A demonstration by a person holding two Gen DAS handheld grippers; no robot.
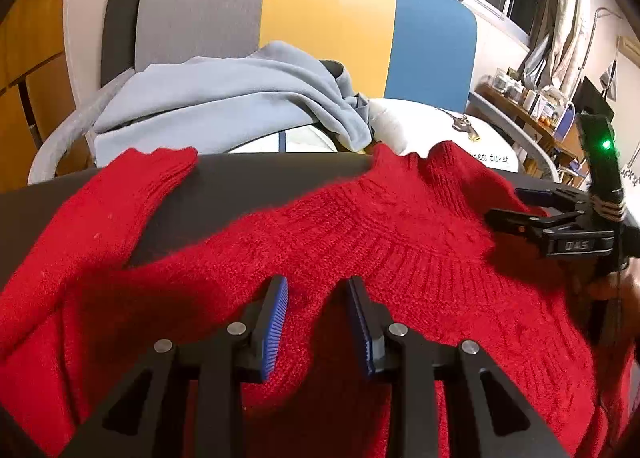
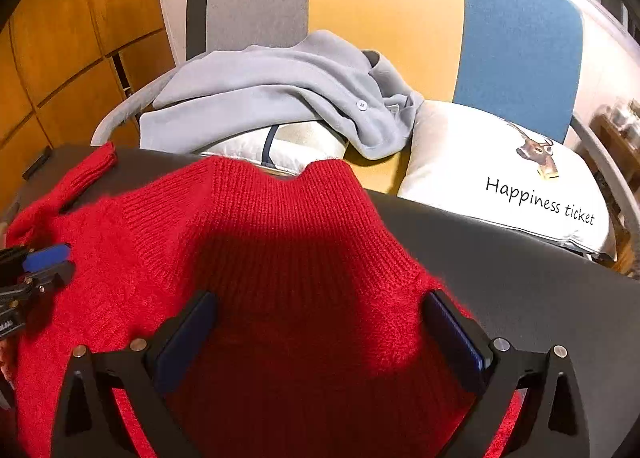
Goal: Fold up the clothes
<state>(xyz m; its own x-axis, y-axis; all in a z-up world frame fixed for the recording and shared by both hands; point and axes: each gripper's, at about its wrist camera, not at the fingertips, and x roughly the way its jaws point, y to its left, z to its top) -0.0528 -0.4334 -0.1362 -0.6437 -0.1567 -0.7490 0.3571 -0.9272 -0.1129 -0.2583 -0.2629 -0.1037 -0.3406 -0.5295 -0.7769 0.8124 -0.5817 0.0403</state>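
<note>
A red knit sweater point(image 1: 360, 238) lies spread on the dark table point(image 1: 260, 178), its ribbed end point(image 2: 280, 198) reaching the table's far edge. One sleeve point(image 1: 120, 198) stretches to the far left. My left gripper point(image 1: 318, 298) hovers low over the sweater's body, its blue pads point(image 1: 276, 314) apart with nothing pinched between them. My right gripper point(image 2: 324, 318) stands wide open over the ribbed part, a finger on either side of it. Each gripper shows in the other's view: the right gripper point(image 1: 506, 206) at the right edge, the left gripper point(image 2: 60, 262) at the left edge.
Behind the table stands a sofa point(image 1: 320, 10) with grey, yellow and blue back panels. A pale blue-grey garment point(image 2: 280, 98) is heaped on it beside a white cushion point(image 2: 500, 178) printed "Happiness ticket". Wooden cabinets point(image 2: 60, 58) are at the left, a cluttered shelf point(image 1: 532, 106) at the right.
</note>
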